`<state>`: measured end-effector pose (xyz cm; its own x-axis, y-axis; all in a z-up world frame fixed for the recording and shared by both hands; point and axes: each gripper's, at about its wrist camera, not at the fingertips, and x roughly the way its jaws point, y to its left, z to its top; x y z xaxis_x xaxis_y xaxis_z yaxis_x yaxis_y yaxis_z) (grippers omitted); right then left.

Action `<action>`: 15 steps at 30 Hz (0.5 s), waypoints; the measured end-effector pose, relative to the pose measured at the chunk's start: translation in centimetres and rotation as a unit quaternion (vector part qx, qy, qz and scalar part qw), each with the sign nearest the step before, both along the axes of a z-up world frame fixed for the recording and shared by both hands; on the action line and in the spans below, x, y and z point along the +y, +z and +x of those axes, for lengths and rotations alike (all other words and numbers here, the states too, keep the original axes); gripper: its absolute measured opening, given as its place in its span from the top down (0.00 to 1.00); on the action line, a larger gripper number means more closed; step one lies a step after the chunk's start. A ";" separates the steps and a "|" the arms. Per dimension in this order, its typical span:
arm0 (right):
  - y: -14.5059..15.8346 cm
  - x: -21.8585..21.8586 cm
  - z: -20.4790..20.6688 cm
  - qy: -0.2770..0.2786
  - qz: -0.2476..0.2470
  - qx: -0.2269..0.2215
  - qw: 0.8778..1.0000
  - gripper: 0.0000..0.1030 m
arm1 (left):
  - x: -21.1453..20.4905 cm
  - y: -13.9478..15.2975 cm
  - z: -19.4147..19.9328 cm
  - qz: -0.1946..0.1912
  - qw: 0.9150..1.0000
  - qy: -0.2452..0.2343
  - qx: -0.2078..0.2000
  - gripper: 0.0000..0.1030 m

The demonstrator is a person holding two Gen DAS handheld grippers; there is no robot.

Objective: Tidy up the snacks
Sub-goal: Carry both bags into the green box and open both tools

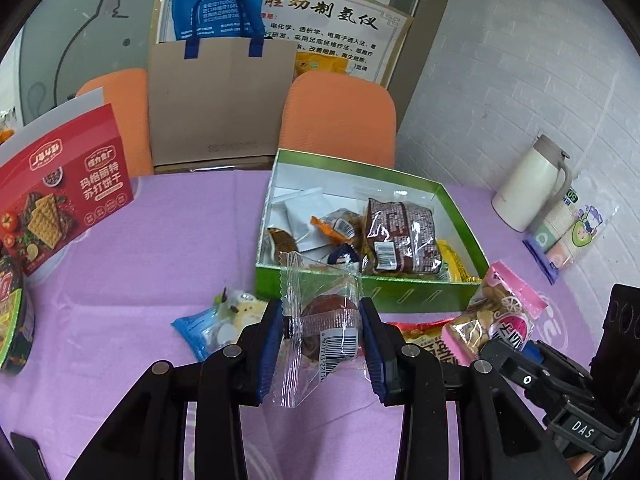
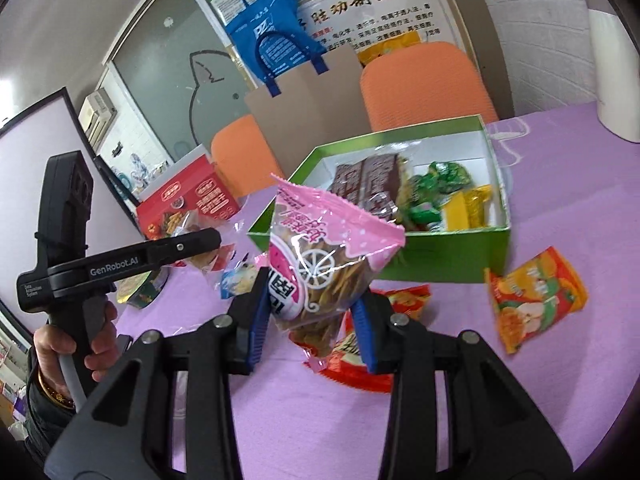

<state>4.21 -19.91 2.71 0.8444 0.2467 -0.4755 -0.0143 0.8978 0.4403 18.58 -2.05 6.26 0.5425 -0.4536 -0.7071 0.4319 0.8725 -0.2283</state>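
A green box (image 1: 372, 294) with a white inside stands on the purple tablecloth and holds several snack packs; it also shows in the right wrist view (image 2: 448, 258). My left gripper (image 1: 322, 322) is shut on a clear-wrapped brown cake (image 1: 328, 320), held above the cloth just in front of the box. My right gripper (image 2: 308, 300) is shut on a pink bag of crisps (image 2: 320, 256), held up before the box's near left corner. The pink bag also shows in the left wrist view (image 1: 500, 316), to the right of my left gripper.
Loose packs lie on the cloth: a blue one (image 1: 208, 328), a red one (image 2: 360, 368), an orange one (image 2: 536, 292). A red cracker box (image 1: 56, 200) stands at the left. A white flask (image 1: 528, 184) and paper cups (image 1: 568, 232) stand at the right. Orange chairs (image 1: 340, 116) are behind.
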 end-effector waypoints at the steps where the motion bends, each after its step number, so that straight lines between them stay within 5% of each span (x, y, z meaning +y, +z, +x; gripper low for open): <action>1: 0.2 -0.8 0.1 -0.011 -0.003 -0.001 1.000 0.61 | -0.5 0.1 0.3 0.000 1.000 -0.001 0.000 0.63; 15: 0.3 -6.0 6.1 -0.069 -0.061 0.003 0.996 0.61 | -5.0 0.3 7.4 0.007 1.000 0.019 0.002 0.63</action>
<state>10.32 -25.95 2.99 0.8631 0.0683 -0.5004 0.1162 0.9374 0.3283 26.01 -7.08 6.59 0.5560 -0.4231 -0.7154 0.3978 0.8912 -0.2179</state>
